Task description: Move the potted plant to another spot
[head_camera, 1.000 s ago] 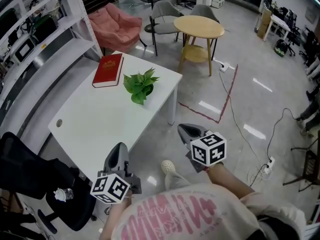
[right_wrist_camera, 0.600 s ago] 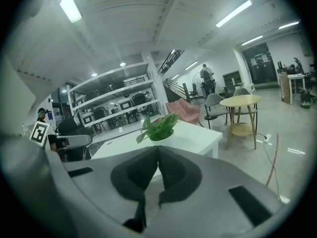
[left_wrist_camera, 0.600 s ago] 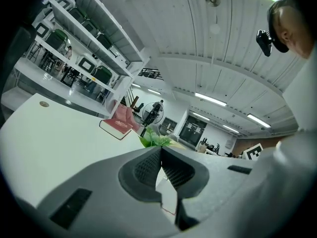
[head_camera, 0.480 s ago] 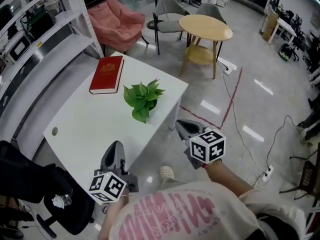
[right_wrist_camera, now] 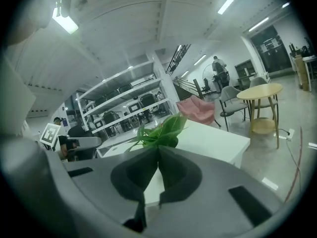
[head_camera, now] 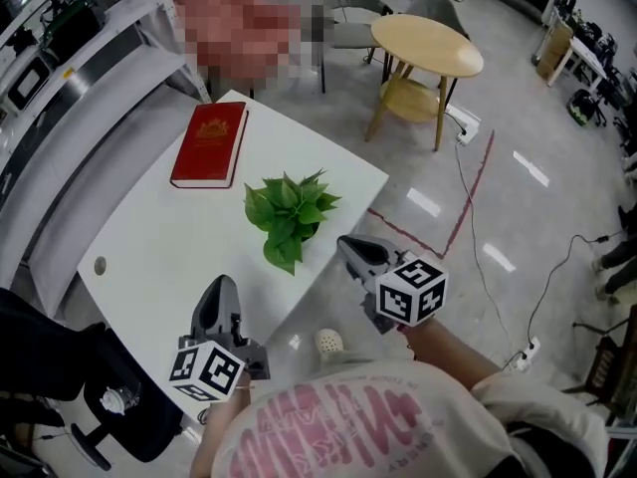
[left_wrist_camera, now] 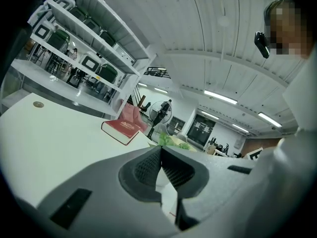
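The potted plant (head_camera: 289,210), a small bunch of green leaves, stands on the white table (head_camera: 159,237) near its right edge. My left gripper (head_camera: 220,287) is shut and empty above the table's near edge, below and left of the plant. Just off the table's right edge my right gripper (head_camera: 350,246) is shut too, empty, a short way right of the plant. In the left gripper view the closed left gripper (left_wrist_camera: 161,148) points over the tabletop, with the plant (left_wrist_camera: 171,141) just beyond. In the right gripper view the right gripper (right_wrist_camera: 158,149) points straight at the plant (right_wrist_camera: 159,132).
A red book (head_camera: 210,143) lies on the table's far side. A round wooden side table (head_camera: 428,46) and grey chairs stand beyond on the floor. White shelving (head_camera: 60,28) runs along the left. A black office chair (head_camera: 50,366) sits at the lower left. Cables (head_camera: 542,297) trail at right.
Both grippers have travelled forward toward the table and plant. The left one is now over the table's near edge. The plant and book have stayed in place.
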### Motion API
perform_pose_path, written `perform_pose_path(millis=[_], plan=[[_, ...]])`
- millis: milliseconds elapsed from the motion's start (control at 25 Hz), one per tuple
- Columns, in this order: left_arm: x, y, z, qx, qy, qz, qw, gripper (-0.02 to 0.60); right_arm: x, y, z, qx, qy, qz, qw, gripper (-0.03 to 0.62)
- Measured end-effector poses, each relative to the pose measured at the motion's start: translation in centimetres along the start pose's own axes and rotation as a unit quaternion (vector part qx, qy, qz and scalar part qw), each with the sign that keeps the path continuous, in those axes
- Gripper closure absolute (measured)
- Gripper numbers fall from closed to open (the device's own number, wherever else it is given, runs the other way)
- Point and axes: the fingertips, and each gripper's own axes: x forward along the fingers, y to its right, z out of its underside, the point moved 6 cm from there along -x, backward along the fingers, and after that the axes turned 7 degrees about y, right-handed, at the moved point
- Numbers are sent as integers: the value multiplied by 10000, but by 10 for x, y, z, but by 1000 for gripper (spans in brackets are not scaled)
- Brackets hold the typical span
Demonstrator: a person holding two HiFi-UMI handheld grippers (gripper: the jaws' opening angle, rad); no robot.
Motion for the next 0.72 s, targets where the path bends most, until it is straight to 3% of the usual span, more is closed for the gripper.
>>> perform_pose_path(millis=[240,720], plan=[[12,-12,18,-78,-202,-263,9994,578,22,18,20,27,-231,-234,9995,588],[15,-30,53,-351,-456,-643,9963,578,39,44,54,115,-522,-306,9981,588]])
